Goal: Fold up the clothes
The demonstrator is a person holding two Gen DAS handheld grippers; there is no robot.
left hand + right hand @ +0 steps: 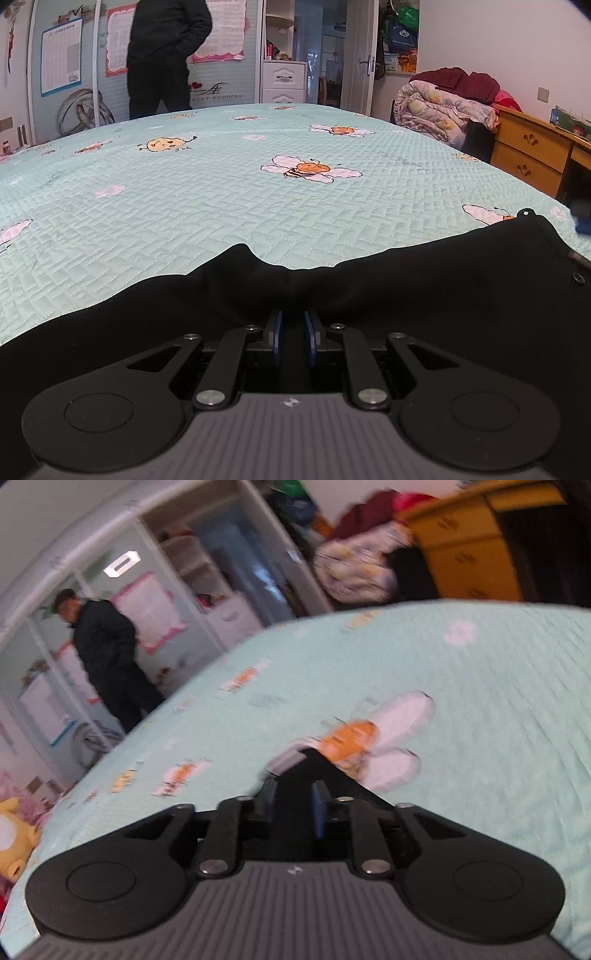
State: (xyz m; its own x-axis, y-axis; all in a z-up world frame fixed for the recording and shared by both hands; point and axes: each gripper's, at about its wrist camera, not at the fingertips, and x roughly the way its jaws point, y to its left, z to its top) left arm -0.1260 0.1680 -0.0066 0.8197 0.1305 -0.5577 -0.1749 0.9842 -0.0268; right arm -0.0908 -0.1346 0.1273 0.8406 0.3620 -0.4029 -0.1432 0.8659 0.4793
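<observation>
Mint-green quilted bedding printed with bees and flowers covers the bed (207, 206), on which the task's thing, a black garment (406, 295), is spread along the near edge in the left wrist view. Its long axis runs left to right across that view, with one corner carrying a small loop at the far right and a raised ridge of cloth directly ahead of the left tool (293, 325). The left tool's blue-padded fingers (275, 334) are drawn close together with black cloth between them, so a pinch on the garment is judged. In the blurred right wrist view, the right tool (293, 797) is likewise closed on a peaked corner of black fabric held above the bedding. Both tools are thus at the cloth; which is nearer the fold line cannot be settled. On the far wardrobe (229, 88) the words "SWEET WEDDING" and, higher up, "LOVE" can be read; the posters' text is too small. A person in dark clothes (166, 55) stands at the far side.
</observation>
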